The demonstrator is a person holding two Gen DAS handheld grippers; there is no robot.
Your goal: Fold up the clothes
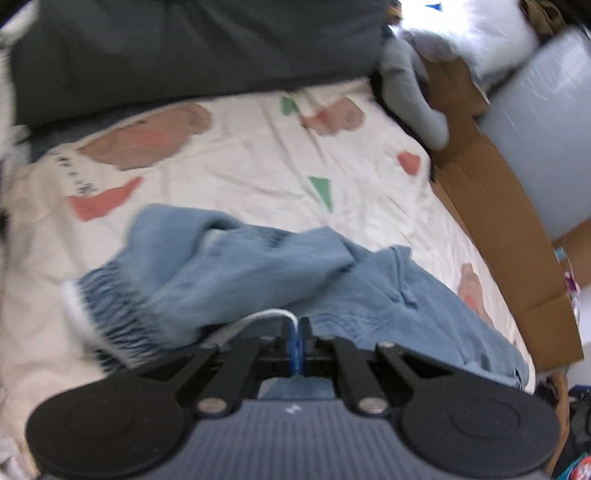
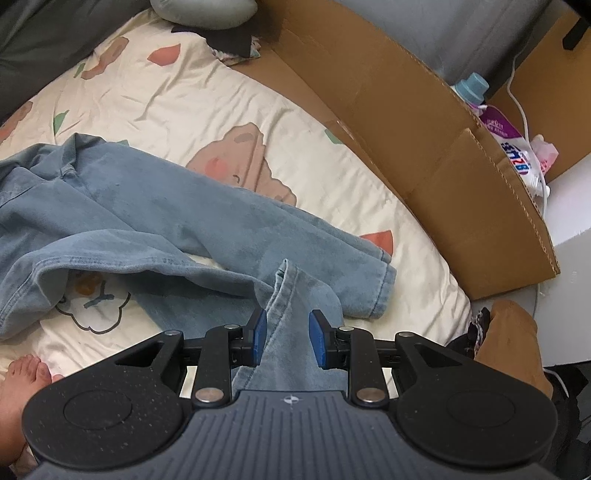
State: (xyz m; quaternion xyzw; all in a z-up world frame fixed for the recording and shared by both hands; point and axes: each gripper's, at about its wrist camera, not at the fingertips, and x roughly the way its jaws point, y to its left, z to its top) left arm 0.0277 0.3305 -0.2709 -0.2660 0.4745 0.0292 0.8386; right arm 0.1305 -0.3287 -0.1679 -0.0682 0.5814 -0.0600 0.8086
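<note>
Right tongs (image 2: 287, 339) stood open, blue pads (image 2: 260, 331) apart, a hem of the light blue jeans (image 2: 184, 221) lying between them without either pad pressing it. A bare foot (image 2: 22, 373) showed at the lower left of the right wrist view, resting on the bed beside the jeans. Left tongs (image 1: 298, 341) were shut, pads drawn together on the jeans (image 1: 258, 266), with a white cord (image 1: 258, 317) curving past the pads; whether the cord was also pinched could not be told. The jeans lay crumpled and unfolded on the bed's cream printed sheet (image 2: 177, 92), one leg stretched toward the right edge, the other bunched under the right tongs; the elastic waistband (image 1: 110, 306) sat at the left in the blurred left wrist view. The sheet carried cartoon prints in pink, brown and green, and a white cloud-like figure (image 2: 94, 302) peeked from under a fold of denim. Along the bed's right side ran a flattened cardboard box (image 2: 424, 140). Beyond it stood a purple and white pouch (image 2: 513, 151) with a blue cap; its lettering was too distorted to read. At the far end lay a grey pillow (image 2: 203, 13) and dark grey bedding (image 1: 192, 51).
</note>
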